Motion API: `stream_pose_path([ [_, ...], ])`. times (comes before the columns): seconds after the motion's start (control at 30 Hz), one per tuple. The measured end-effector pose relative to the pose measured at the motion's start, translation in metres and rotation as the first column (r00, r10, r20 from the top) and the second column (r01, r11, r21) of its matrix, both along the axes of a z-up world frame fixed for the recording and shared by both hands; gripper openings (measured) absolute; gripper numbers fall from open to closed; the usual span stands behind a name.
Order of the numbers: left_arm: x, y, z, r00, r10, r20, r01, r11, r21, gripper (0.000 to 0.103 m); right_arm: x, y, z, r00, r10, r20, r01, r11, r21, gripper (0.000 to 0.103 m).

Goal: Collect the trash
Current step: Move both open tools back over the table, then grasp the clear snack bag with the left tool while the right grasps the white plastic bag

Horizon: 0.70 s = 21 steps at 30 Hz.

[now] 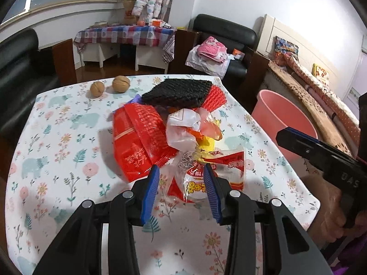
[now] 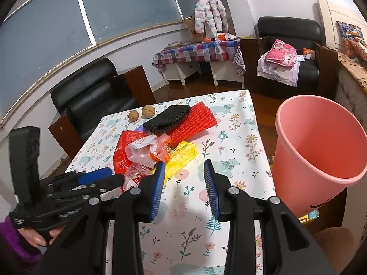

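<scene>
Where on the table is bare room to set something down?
Bare cloth lies between the trash pile and the pink bin, under the right gripper, and left of the red bag. Crowded from the walnuts to the left gripper.

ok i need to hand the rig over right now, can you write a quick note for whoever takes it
Left tongs: open, straddling the clear noodle wrapper at the near edge of the trash pile; nothing gripped.
Right tongs: open and empty, above the tablecloth just right of the pile.
Trash: red bag, white crumpled bag, yellow wrapper, black mesh on red mesh, all heaped mid-table. Two walnuts sit behind the pile.
Pink bin: beside the table on the right; no trash visible inside.
Done: nothing binned as far as can be seen.
Left: the whole pile, probably starting with the noodle wrapper.
</scene>
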<state>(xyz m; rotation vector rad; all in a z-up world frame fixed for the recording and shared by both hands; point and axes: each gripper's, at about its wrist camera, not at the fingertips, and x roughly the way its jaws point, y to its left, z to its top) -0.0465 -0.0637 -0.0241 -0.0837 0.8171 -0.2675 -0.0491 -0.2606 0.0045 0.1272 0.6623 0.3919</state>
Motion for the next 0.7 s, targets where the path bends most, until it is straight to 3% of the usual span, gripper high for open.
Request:
stream_pose_path([
  [0.2,0.019,-0.001,-0.014,0.999,-0.011,-0.047,0.010,1.000,-0.014,0.039,0.008,0.003,-0.002,0.999,0.033,-0.008,-0.033,0.999,0.015,0.036],
  [0.27,0.023,-0.001,-0.019,0.997,-0.024,-0.067,0.022,0.999,-0.028,0.021,0.013,0.005,-0.002,0.998,0.052,-0.022,-0.051,0.998,0.027,0.036],
  [0.47,0.020,0.000,-0.020,0.996,-0.066,-0.058,0.063,0.997,-0.051,0.011,0.035,0.019,-0.008,0.992,0.106,-0.066,-0.103,0.993,0.050,0.036],
  [0.7,0.006,0.012,-0.012,0.997,-0.070,-0.044,0.067,0.996,-0.064,0.008,0.063,0.041,-0.022,0.982,0.153,-0.110,-0.152,0.988,0.019,0.036],
])
